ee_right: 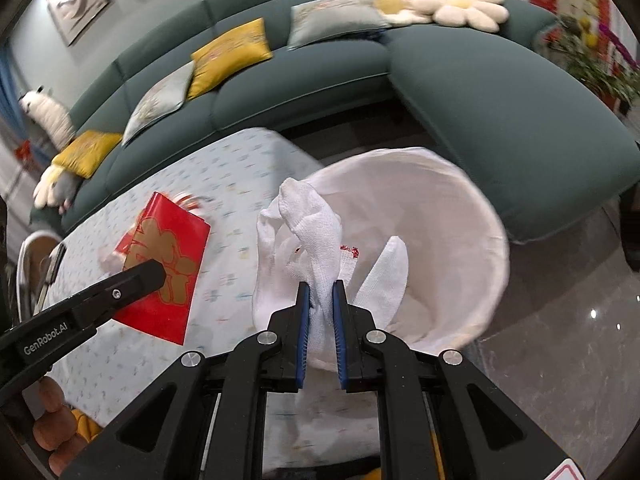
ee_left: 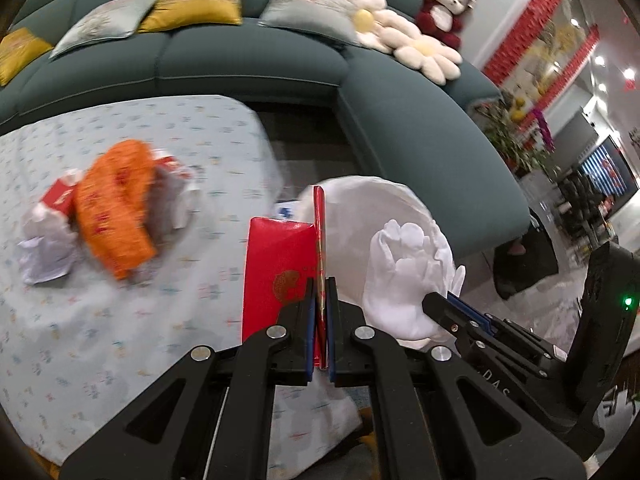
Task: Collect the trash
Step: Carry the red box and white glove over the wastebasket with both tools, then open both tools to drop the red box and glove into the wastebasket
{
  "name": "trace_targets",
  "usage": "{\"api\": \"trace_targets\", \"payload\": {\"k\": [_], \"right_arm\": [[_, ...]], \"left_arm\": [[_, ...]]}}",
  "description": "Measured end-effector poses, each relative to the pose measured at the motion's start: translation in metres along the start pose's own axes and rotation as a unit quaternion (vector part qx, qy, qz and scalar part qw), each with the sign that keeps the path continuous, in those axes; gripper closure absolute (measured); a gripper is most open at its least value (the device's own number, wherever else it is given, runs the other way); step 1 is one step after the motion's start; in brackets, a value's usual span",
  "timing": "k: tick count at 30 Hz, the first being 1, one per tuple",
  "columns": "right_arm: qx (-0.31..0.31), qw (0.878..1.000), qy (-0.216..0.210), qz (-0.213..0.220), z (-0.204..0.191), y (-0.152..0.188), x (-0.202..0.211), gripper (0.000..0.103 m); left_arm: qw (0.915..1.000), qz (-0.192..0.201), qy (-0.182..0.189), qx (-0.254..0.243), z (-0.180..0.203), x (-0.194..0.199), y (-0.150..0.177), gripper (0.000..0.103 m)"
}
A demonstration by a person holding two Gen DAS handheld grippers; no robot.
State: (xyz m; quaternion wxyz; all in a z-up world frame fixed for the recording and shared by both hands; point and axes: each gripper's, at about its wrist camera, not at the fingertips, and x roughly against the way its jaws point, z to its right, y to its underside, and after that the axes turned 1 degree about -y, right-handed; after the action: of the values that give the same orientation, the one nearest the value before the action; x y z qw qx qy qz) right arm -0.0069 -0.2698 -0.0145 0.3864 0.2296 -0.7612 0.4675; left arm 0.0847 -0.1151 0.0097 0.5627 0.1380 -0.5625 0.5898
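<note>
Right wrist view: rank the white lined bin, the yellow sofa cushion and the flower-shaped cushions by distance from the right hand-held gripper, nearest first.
1. White lined bin, just ahead, right.
2. Yellow sofa cushion, on the sofa, left.
3. Flower-shaped cushions, top, sofa's far end.

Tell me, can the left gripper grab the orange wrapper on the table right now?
Probably not yet: the left gripper is already shut on a red envelope, and the orange wrapper lies apart on the table.

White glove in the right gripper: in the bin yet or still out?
Out. The white glove is pinched in the right gripper, hanging in front of the white bin, near its rim, not dropped inside.
</note>
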Motion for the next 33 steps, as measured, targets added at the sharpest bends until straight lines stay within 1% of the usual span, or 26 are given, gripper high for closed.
{"api": "trace_targets", "payload": {"k": [4,9,12,16,18,19,20,22,27,31,33], "right_arm": [[-0.021,1.0,0.013,0.008,0.029,-0.002,0.003,0.092],[-0.04,0.999,0.024,0.009,0.052,-0.002,0.001,0.092],[-0.045,0.999,0.028,0.007,0.059,-0.003,0.0,0.092],[-0.05,0.998,0.03,0.005,0.064,-0.005,-0.006,0.092],[-0.051,0.998,0.031,0.004,0.065,-0.007,-0.01,0.092],[-0.052,0.998,0.031,0.003,0.065,-0.008,-0.011,0.091],[-0.053,0.998,0.031,0.002,0.065,-0.008,-0.013,0.091],[-0.053,0.998,0.03,0.002,0.064,-0.011,-0.016,0.091],[-0.046,0.999,0.028,0.001,0.057,-0.015,-0.02,0.091],[-0.04,0.999,0.027,0.0,0.048,-0.017,-0.024,0.086],[-0.037,0.999,0.027,0.001,0.044,-0.017,-0.025,0.085]], "left_arm": [[0.9996,-0.017,0.016,-0.016,0.025,-0.023,-0.004,0.099],[0.9985,-0.033,0.027,-0.035,0.047,-0.045,-0.007,0.099],[0.9979,-0.04,0.03,-0.04,0.054,-0.057,-0.009,0.098],[0.9976,-0.046,0.039,-0.034,0.058,-0.069,-0.012,0.095],[0.9979,-0.043,0.036,-0.032,0.059,-0.071,-0.014,0.083],[0.9981,-0.041,0.034,-0.032,0.058,-0.071,-0.015,0.071],[0.9983,-0.038,0.032,-0.032,0.057,-0.071,-0.015,0.062],[0.9989,-0.029,0.02,-0.031,0.054,-0.068,-0.017,0.056],[0.9995,-0.026,0.013,-0.017,0.041,-0.064,-0.018,0.055],[0.9997,-0.022,0.0,-0.012,0.031,-0.061,-0.016,0.055],[0.9997,-0.021,-0.005,-0.01,0.027,-0.059,-0.015,0.055]]}}
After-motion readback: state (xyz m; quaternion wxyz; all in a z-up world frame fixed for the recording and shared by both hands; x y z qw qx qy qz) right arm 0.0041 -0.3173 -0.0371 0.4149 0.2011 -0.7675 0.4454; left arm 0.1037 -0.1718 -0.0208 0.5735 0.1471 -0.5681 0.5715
